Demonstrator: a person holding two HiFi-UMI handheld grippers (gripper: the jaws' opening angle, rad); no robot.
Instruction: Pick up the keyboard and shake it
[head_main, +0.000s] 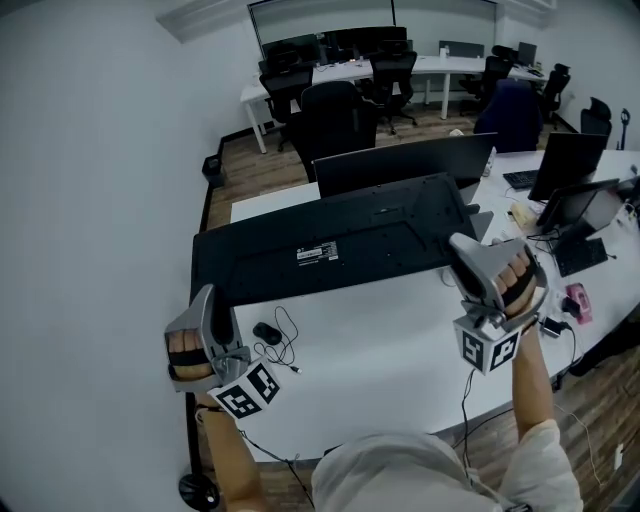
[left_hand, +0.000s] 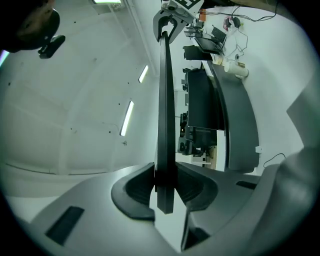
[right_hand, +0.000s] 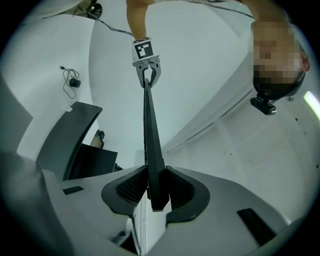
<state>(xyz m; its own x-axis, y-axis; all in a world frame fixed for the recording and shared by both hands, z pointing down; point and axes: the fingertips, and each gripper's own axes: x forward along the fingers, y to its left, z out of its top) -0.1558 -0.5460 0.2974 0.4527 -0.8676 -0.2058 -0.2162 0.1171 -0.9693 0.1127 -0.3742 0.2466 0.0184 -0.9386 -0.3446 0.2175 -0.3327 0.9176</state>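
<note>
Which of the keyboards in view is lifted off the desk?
The black keyboard clamped at its ends by the left gripper and right gripper, labelled underside toward the camera; the two keyboards at right lie on desks.

A mouse (head_main: 267, 333) and its loose cable (head_main: 287, 345) lie on the white table (head_main: 380, 350), just right of the left claw (head_main: 207, 297). A dark monitor (head_main: 405, 165) stands beyond the right claw (head_main: 462, 245), and a pink object (head_main: 578, 300) lies to that claw's right. Office chairs (head_main: 335, 118) stand well beyond both.
</note>
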